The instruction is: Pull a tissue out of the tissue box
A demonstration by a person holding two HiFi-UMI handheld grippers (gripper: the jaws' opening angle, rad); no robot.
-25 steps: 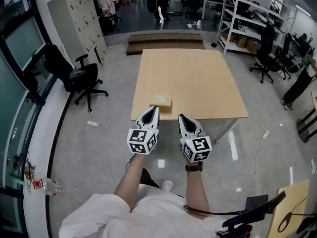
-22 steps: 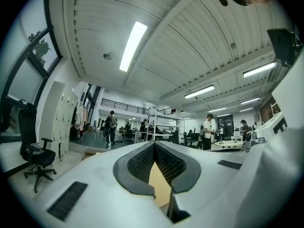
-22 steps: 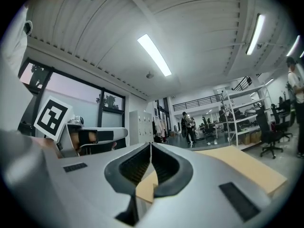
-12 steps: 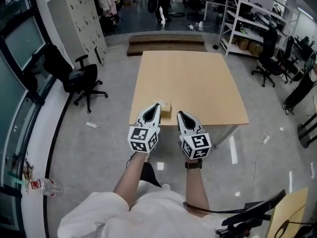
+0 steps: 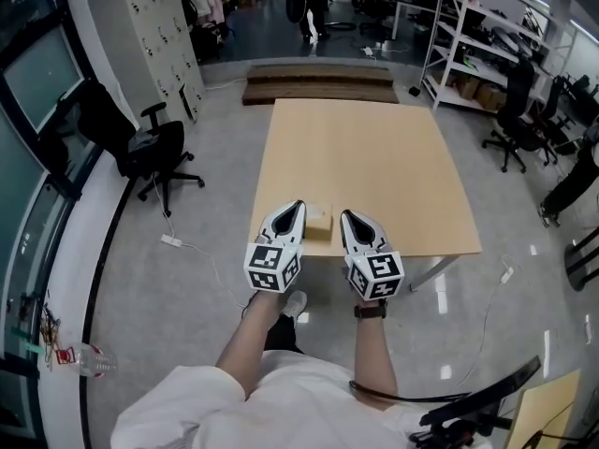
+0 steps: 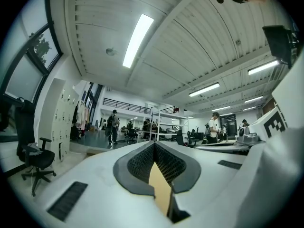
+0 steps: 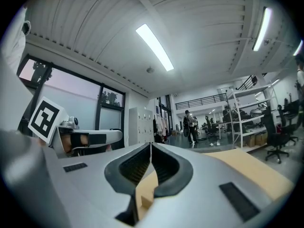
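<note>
Change from one second ago: both of my grippers have advanced toward the table (image 5: pixel 374 157). The tissue box (image 5: pixel 319 220), previously ahead of my tips, now lies between them in the head view. My left gripper (image 5: pixel 295 208) sits just beside the box on its left. My right gripper (image 5: pixel 347 215) sits near it on its right. The pictures do not settle whether either tip touches it. The box has not shifted on the table.

Jaw state: the left gripper view shows my left pads meeting at the tip with nothing clamped between them; only tan table surface shows through the gap lower down. The right gripper view shows the same for my right jaws: closed together, holding nothing.

Edges and room: the box rests close to the table's near edge, toward the near left corner. My marker cubes hang outside that edge, over the floor. Beyond the box the tabletop runs on to the far edge. An office chair (image 5: pixel 154 148) stands on the floor to the left, well apart from the table.
</note>
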